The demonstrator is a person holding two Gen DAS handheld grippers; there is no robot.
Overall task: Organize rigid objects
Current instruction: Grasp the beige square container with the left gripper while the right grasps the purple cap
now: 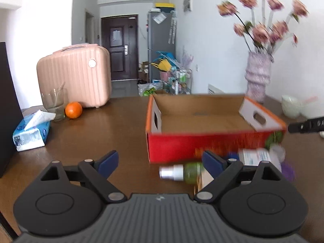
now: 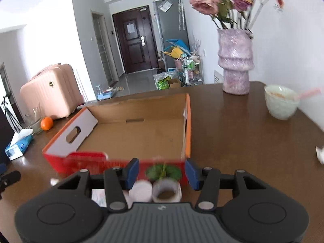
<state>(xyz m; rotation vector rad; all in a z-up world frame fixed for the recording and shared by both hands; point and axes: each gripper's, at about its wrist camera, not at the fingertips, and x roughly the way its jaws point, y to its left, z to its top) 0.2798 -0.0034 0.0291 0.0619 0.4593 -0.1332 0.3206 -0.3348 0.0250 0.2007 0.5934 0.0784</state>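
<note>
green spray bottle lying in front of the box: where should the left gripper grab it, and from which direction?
Grip the green body, not the white cap. The bottle lies on its side on the table, cap pointing left, in front of the red box. Come from above, fingers across its width. The left gripper is open, but its right finger overlaps the body, so shift right first.

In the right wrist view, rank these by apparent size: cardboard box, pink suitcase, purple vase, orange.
1. Cardboard box, clearly largest.
2. Pink suitcase.
3. Purple vase: looks close to the suitcase, and distances from the camera differ, so their order is unsure.
4. Orange, smallest.
</note>
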